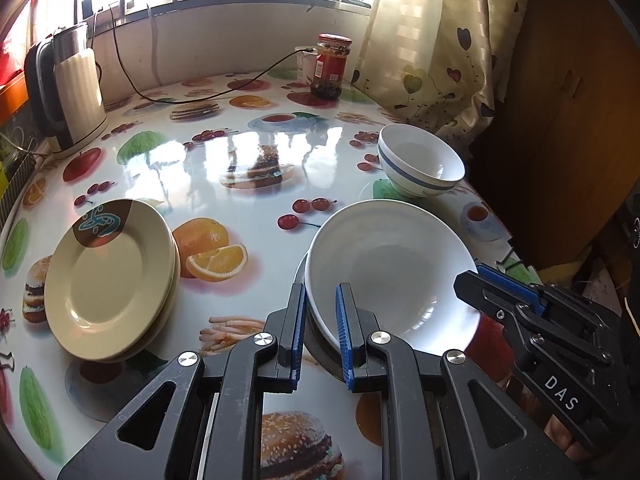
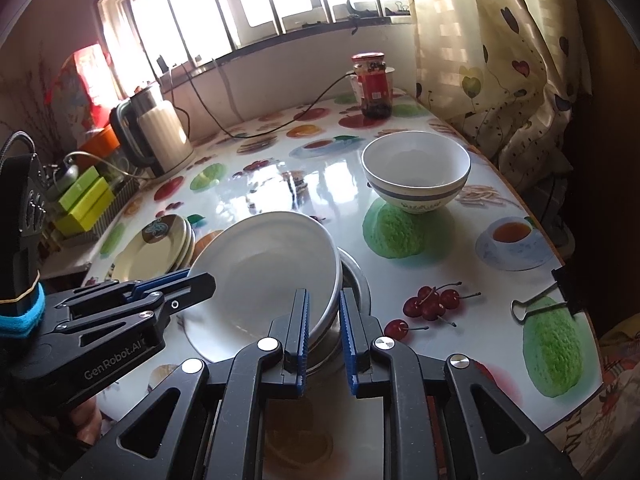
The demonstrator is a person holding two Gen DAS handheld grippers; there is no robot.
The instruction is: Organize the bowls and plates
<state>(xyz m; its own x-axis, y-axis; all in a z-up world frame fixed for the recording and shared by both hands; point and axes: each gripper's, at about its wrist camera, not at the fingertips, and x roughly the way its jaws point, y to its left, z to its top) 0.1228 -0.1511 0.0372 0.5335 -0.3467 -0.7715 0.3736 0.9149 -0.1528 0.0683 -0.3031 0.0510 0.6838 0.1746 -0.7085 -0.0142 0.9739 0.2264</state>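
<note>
I am clamping my left hand-held gripper (image 1: 320,320) on the white bowl (image 1: 388,268) rim, lower centre | my right hand-held gripper (image 2: 324,324) is pinching its opposite rim | bowl is tilting over the table (image 1: 240,152).

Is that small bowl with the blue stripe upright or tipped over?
Upright. The small white bowl with the blue stripe stands on its foot on the fruit-print table, mouth facing up, apparently empty.

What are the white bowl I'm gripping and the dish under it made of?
White bowl: looks like glazed ceramic or melamine; smooth, opaque, soft sheen, so I can't tell which. Dish under it: likely stainless steel, given its grey rim with a dull metallic shine.
</note>
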